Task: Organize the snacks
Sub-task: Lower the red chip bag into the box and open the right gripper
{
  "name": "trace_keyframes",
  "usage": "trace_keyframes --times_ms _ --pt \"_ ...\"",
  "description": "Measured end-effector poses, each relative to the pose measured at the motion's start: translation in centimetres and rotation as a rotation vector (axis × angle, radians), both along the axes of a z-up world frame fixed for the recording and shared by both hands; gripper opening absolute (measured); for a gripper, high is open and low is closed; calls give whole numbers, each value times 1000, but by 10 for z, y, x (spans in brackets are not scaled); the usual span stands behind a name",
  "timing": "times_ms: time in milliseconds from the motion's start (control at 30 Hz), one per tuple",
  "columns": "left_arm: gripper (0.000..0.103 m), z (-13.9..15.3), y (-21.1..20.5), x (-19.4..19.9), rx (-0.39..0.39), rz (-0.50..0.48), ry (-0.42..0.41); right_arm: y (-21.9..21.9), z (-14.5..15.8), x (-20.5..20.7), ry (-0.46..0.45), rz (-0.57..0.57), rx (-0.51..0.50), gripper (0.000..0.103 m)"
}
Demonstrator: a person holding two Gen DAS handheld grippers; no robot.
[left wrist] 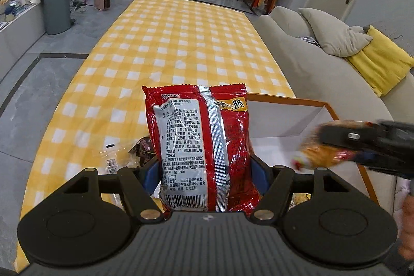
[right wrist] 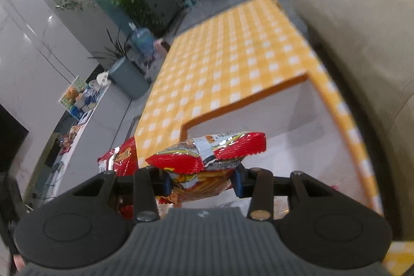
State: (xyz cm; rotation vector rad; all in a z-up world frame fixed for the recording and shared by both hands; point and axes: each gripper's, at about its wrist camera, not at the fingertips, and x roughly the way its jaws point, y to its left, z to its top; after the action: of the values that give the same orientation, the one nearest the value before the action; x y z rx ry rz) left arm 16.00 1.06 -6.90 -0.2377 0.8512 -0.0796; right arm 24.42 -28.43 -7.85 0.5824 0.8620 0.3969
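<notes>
The left claw (left wrist: 205,170) holds a big red snack bag (left wrist: 199,146) standing up, with its back label and silver seam facing the camera. The blue pads squeeze only the lower part of the bag, so the tall top is free. It could flop over or slide out, because the shiny wrapper is slippery and puffy.

The right claw (right wrist: 199,183) holds a smaller orange and red snack pack (right wrist: 207,157) by its middle. Both ends of the pack stick out past the pads. It hangs over the white box with the orange rim (right wrist: 245,100), which sits on the table (right wrist: 233,56) with the yellow checked cloth.

The two claws are close to each other. If both go to the box together, they could bump, and one snack could fall onto the table or the floor. A hard squeeze could also crush the food inside.

The left view shows the right claw (left wrist: 362,144) from the side, blurry, with its pack over the box. It also shows more wrapped snacks (left wrist: 139,149) lying on the table just beside the red bag, and a grey sofa with a yellow cushion (left wrist: 380,61).

The right view does not show those loose snacks. It shows deeper into the box, which looks mostly empty at its far end, and the red bag low on its left side
</notes>
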Motion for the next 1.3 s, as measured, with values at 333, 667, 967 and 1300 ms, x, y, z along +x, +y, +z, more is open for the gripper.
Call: trace_keyframes --times_ms 333,667,967,1300 --pt "80 -4 31 -4 -73 50 23 8 -98 70 559 -228 305 40" --pt "80 -9 43 -1 -97 64 43 60 -78 125 476 53 -112 40" --pt "80 -14 41 1 -80 56 69 135 -72 150 434 365 -592 38" --pt "80 -13 46 2 -97 55 82 88 -85 156 498 288 -355 76"
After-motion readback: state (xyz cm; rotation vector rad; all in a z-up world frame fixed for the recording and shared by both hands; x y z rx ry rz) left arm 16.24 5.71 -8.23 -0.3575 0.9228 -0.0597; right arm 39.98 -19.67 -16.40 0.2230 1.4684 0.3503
